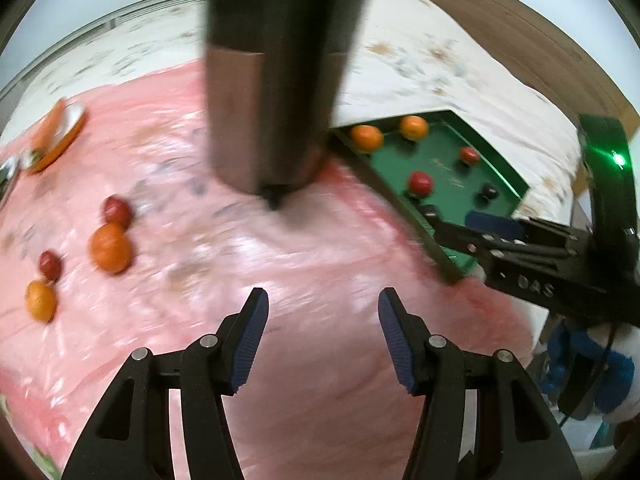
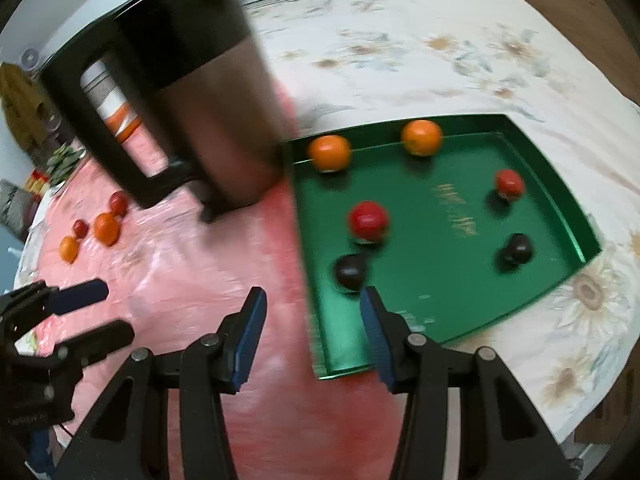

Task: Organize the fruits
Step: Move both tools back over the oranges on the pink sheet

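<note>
Hidden or unclear: both views are smeared by motion blur. The kettle's top is cut off by the frame edge in both views, and in the left wrist view its body blocks part of the pink sheet and the near corner of the tray. Gold lettering on the tray floor is unreadable. Clutter at the far left edge of the right wrist view is too small to identify.

Tray: green, shallow, on a flowered cloth, its left rim at the edge of the pink sheet. Holds six fruits, all apart: two oranges against the far wall, the second to the right; a large red fruit near the middle; a smaller red fruit towards the right wall; two dark fruits, one near the left rim, one near the right corner.

Loose fruit: four pieces on the pink sheet, well apart from the tray; two oranges and, two small red fruits and.

Kettle: black and metal, with handle, standing on the pink sheet just beside the tray's far left corner, between tray and loose fruit.

Dish: orange-rimmed, far left, partly cut off.

Left gripper: jaws spread, holding nothing, over the pink sheet.

Right gripper: jaws spread, holding nothing, over the tray's left rim, close to the nearer dark fruit.
</note>
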